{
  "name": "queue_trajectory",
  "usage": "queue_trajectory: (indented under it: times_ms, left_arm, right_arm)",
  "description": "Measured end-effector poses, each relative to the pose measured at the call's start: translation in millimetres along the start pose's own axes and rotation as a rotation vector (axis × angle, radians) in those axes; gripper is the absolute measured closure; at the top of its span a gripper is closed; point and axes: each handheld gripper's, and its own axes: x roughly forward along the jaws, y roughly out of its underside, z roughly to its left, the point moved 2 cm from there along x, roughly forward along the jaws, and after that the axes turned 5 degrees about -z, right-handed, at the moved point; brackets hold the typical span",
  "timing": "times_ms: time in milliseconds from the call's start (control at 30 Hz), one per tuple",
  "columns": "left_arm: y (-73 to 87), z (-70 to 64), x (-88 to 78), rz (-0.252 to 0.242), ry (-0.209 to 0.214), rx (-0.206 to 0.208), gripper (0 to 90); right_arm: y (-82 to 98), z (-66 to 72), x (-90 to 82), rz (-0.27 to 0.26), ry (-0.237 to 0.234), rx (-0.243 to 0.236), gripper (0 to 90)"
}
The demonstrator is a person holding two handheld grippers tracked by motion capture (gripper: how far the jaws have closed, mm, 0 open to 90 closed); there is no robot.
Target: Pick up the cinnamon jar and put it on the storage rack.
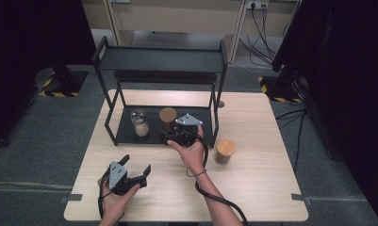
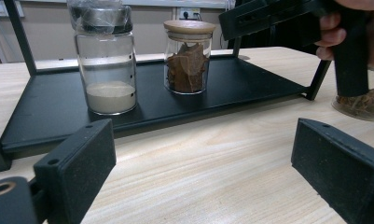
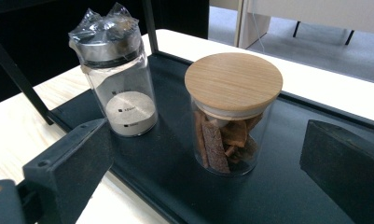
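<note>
While jaws spread wide, right gripper point(image 1: 173, 134) faces wooden-lid jar point(image 3: 231, 112) on rack point(image 1: 125, 136) bottom shelf, likely lined up for grasp. Shaker jar point(image 3: 119, 79) at jar's 9 o'clock. Left gripper point(image 1: 135, 168) open, idle, 7 o'clock.

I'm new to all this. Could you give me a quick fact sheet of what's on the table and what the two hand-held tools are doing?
Surface: wooden table
Rack: black two-level shelf
On lower shelf: shaker jar with pale powder, plastic-wrapped cap; wooden-lid jar of brown pieces
On table, right of rack: second wooden-lid jar
Right tool: open, jaws either side of the wooden-lid jar, not touching
Left tool: open, over the table, holding nothing
</note>
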Motion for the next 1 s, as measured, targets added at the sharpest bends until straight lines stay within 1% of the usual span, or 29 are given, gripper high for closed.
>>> queue_trajectory:
  times_ms: [267, 367, 767, 1000]
  left_arm:
    - [0.0, 0.0, -0.1, -0.001, 0.000, 0.000, 5.8]
    - [0.0, 0.0, 0.1, 0.000, -0.001, -0.001, 5.7]
    - [0.0, 0.3, 0.0, -0.001, -0.001, -0.004, 5.7]
    - [0.0, 0.0, -0.1, -0.001, -0.001, -0.001, 5.7]
  right_arm:
    - [1.1, 1.0, -14.0, -0.008, -0.010, -0.009, 2.7]
    - [2.4, 0.8, -19.3, -0.009, -0.015, 0.002, 2.7]
    - [12.0, -1.7, -37.5, -0.009, -0.021, 0.009, 2.7]
    - [15.0, -2.1, -46.6, -0.008, -0.019, -0.004, 2.7]
